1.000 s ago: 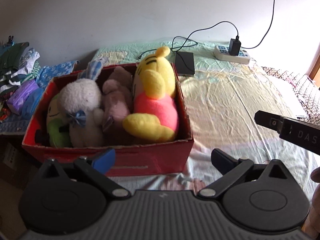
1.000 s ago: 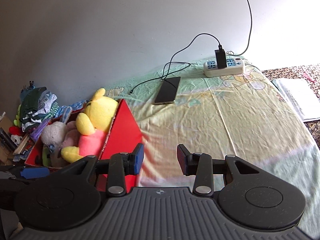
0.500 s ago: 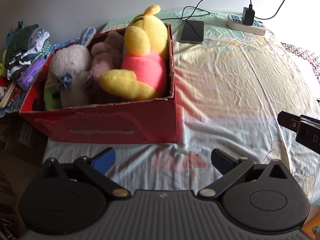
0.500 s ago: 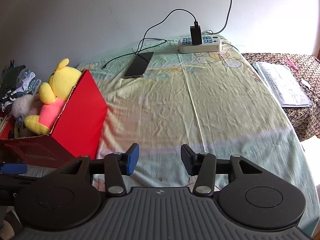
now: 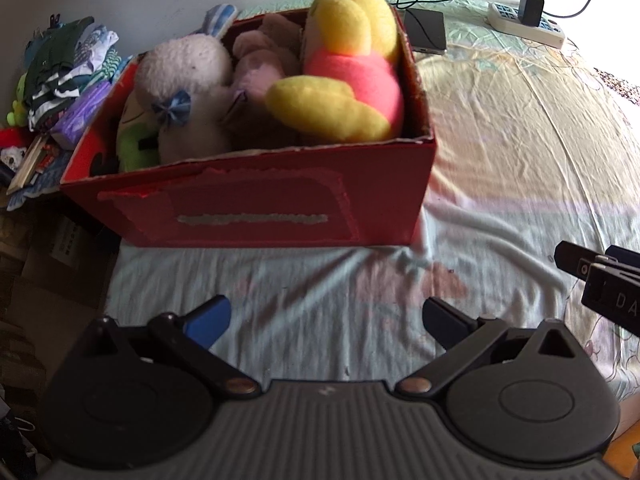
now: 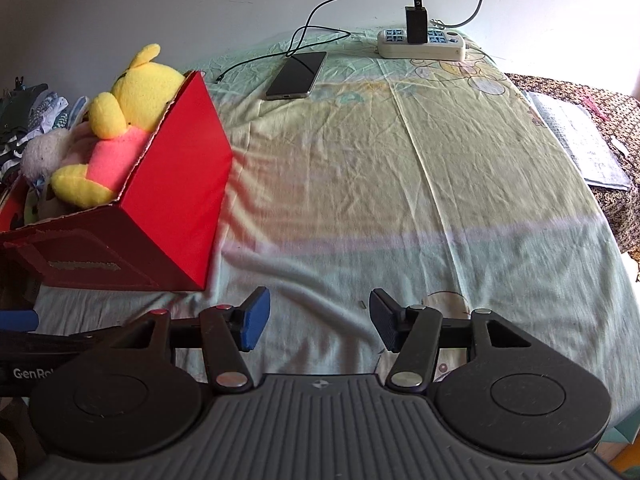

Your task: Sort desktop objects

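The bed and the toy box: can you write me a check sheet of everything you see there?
Surface: wrinkled pale green cartoon-print bedsheet, mostly bare.
Job's things: red cardboard box holding a yellow plush bear in a pink shirt, a white plush bunny with a blue bow, a pinkish-brown plush and a green plush.
Clutter: black smartphone; papers at the right edge.
Grippers: left gripper and right gripper both open, empty, above the sheet.
Cables: white power strip with black charger; black cable running toward the phone.
Surroundings: pile of folded clothes left of the box; white wall.
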Tool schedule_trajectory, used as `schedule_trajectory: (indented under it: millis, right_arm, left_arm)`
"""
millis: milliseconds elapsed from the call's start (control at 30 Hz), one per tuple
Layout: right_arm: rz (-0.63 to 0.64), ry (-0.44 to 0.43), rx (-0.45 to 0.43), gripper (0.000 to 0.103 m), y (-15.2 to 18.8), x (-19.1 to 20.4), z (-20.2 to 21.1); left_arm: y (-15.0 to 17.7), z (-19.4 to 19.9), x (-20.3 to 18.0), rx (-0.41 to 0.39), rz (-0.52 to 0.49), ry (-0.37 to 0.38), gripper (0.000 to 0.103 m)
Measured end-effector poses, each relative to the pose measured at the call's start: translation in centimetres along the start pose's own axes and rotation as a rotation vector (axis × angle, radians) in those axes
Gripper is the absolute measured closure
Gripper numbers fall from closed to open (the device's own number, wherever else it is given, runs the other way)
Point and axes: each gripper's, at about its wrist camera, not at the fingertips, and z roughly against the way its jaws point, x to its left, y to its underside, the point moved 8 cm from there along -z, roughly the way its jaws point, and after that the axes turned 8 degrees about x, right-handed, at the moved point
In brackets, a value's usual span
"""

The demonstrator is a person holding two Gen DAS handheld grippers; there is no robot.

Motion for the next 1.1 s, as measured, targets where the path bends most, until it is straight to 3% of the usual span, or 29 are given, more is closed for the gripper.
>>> schedule_trajectory:
  millis: [567,733,1100]
  right_arm:
    - [0.037,0.009,0.036,0.037,1.8,8.3,-0.8]
    - [0.041,-0.001,0.025,0.036,1.6,10.3,-0.6]
    - [0.051,-0.028,-0.033,0.024,0.4,14.2,1.3]
  left_arm:
    - [1.5,-1.4,7.9,0.048,0.022,0.0,0.001]
    - [1.6,-1.8,9.9,0.058,0.028,-0.004,0.001]
    - [0.5,-1.4,13.0,0.045,0.032,-0.003,0.001]
